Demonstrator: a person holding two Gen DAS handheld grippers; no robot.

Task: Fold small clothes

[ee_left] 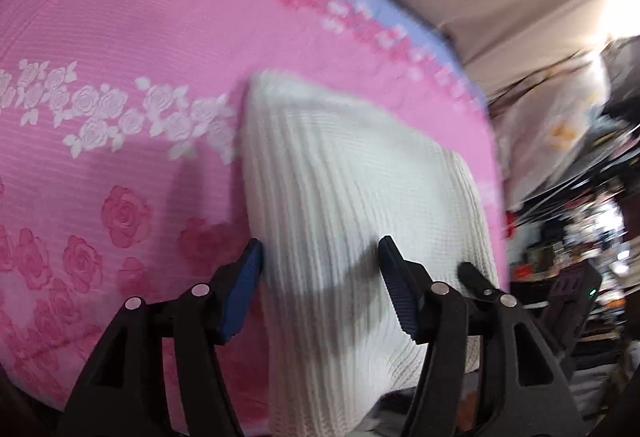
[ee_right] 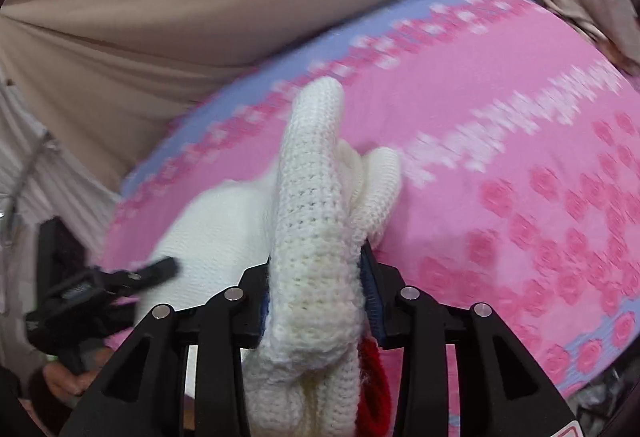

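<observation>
Left wrist view shows a big pink bed cover (ee_left: 120,157) with the white knit top (ee_left: 340,197) lying near its right edge, not folded neatly yet. Left gripper (ee_left: 320,269) is wide, pinching nothing. Right gripper (ee_right: 316,277) squeezes bunched knit.

White knitted garment (ee_left: 344,197), coarse ribbed wool-like yarn, matt; pink rose-print bed cover (ee_left: 140,49), finely ribbed woven cloth, matt; left claw (ee_left: 320,269) and right claw (ee_right: 316,277), matt black plastic with ridged blue pads and shiny metal pins.
</observation>
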